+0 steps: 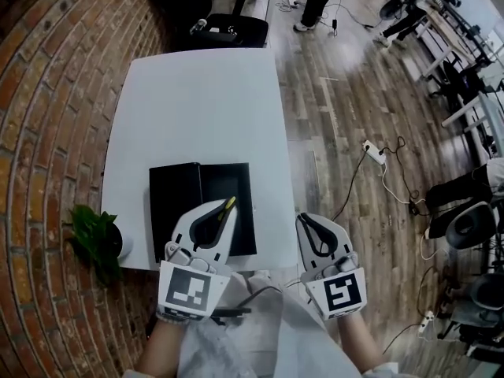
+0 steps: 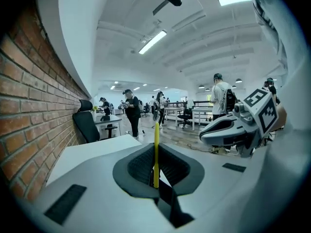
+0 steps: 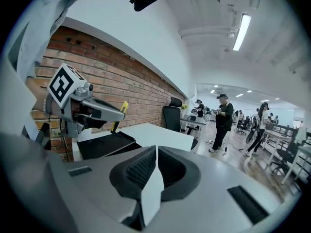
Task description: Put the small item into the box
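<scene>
A black box [image 1: 175,199] lies open near the front edge of the white table [image 1: 197,109], with two flat halves side by side. My left gripper [image 1: 226,206] hovers over its right half, shut on a thin yellow item [image 1: 229,204]. In the left gripper view the yellow item [image 2: 156,149] stands upright between the dark pads. My right gripper [image 1: 304,222] is shut and empty, just off the table's front right corner. The right gripper view shows the left gripper [image 3: 82,109], the yellow item [image 3: 124,107] and the black box [image 3: 104,143] at its left.
A small green plant [image 1: 93,233] in a white pot stands at the table's front left corner, beside the brick wall. A black office chair [image 1: 228,26] is behind the table's far end. Cables and a power strip [image 1: 375,153] lie on the wooden floor at right. People stand in the background.
</scene>
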Demonstrator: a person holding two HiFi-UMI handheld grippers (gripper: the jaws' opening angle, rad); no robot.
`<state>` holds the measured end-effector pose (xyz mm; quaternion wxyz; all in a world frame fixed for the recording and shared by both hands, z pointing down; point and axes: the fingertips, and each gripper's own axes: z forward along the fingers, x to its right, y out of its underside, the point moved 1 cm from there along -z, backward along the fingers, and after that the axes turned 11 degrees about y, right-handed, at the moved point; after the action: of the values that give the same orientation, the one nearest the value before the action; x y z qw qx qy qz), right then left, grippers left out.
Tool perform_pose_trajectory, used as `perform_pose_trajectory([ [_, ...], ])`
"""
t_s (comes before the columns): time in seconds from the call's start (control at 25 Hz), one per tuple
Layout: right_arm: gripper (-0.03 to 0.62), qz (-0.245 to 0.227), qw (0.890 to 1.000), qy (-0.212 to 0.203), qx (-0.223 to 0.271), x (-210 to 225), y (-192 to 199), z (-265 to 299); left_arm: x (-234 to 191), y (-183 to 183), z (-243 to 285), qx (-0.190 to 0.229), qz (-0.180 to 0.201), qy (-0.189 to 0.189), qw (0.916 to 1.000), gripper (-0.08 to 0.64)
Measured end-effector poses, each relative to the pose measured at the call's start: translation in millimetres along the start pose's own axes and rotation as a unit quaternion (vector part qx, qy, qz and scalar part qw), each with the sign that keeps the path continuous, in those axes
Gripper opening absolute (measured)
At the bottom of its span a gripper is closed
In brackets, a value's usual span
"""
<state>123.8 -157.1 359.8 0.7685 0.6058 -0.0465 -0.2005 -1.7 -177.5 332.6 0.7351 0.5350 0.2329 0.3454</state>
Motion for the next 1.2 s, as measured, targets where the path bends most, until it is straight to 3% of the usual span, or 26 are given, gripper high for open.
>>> perform_pose_trajectory([
  [0.2,0.048,0.011,1.000,0.020,-0.012,6.2,9.4,-7.5,-2.9,25.5,24.2,-0.044,-0.022,0.009,0.9988,0.034],
  [0.44,0.048,0.011,0.999,0.035,-0.026,13.2,22.2,-15.5,-14.7,59.7,49.5,-0.090,-0.080,-0.008,0.9927,0.034],
  [0.84,0.048,0.023,0.997,0.056,-0.043,19.2,36.6,-31.6,-16.6,111.7,84.6,-0.171,-0.194,-0.017,0.9659,0.034],
  [1.2,0.048,0.028,0.996,0.066,-0.054,22.0,45.5,-40.3,-15.9,144.7,103.6,-0.234,-0.236,-0.025,0.9429,0.035],
])
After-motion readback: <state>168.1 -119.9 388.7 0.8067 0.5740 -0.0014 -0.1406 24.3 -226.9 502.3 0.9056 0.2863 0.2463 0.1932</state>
